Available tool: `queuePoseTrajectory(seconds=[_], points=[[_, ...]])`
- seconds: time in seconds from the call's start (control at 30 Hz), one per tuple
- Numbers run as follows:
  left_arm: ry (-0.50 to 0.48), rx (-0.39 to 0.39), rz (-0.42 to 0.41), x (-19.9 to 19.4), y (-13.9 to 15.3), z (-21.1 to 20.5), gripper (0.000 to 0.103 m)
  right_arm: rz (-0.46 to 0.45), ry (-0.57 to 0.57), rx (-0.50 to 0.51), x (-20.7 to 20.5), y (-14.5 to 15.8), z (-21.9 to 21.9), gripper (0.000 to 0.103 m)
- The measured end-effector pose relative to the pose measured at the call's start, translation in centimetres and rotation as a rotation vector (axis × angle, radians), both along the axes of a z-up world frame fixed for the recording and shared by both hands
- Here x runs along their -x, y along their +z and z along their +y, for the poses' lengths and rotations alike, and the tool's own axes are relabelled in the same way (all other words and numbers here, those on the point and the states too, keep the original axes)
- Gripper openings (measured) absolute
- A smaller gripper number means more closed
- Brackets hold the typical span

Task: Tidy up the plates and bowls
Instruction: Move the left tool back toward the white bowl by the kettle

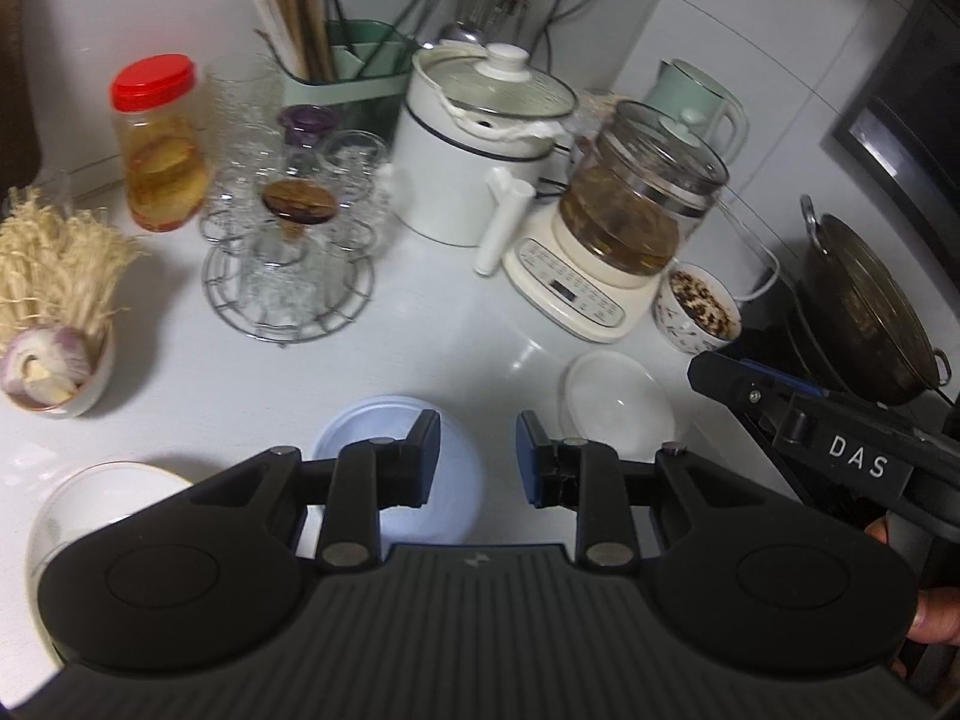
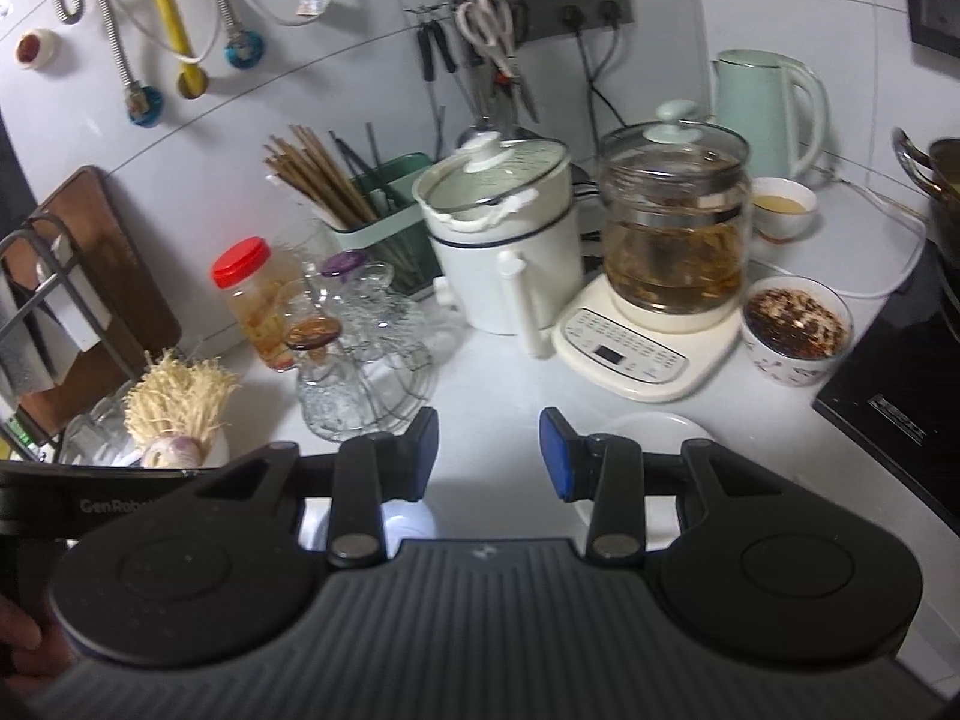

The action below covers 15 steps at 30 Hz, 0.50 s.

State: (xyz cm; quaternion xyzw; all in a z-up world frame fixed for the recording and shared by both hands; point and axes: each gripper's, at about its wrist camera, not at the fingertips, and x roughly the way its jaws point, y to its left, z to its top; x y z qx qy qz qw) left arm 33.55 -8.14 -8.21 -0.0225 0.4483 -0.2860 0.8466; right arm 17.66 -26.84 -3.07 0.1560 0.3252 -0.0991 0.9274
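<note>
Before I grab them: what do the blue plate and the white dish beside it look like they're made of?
Blue plate: pale blue with a soft, matte sheen and only a faint highlight, so likely plastic or melamine, though glazed ceramic isn't ruled out. White dish: glossy white with sharp bright reflections and a thin rim, so it looks like glazed ceramic or porcelain.

left tongs (image 1: pixel 478 456): held apart, empty, above pale blue plate (image 1: pixel 360 420) | white plate (image 1: pixel 618 402): just right on bench (image 1: pixel 456 324) | right tongs (image 1: pixel 720 375): seen at right edge
</note>
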Motion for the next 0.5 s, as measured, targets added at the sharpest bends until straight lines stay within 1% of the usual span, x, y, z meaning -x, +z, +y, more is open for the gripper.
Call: queuePoseTrajectory(seconds=[0.2,0.4,0.5], points=[[-0.058,-0.014,0.017,0.2,-0.9,-2.5,0.032,0.035,-0.047,-0.015,0.8,-1.1,-1.3,0.041],[-0.092,-0.025,0.033,-0.2,-1.7,-4.3,0.032,0.037,-0.071,-0.011,1.0,-1.5,-2.4,0.041],[-0.123,-0.04,0.041,-0.4,-2.3,-5.5,0.035,0.04,-0.1,-0.017,1.4,-2.0,-3.4,0.041]])
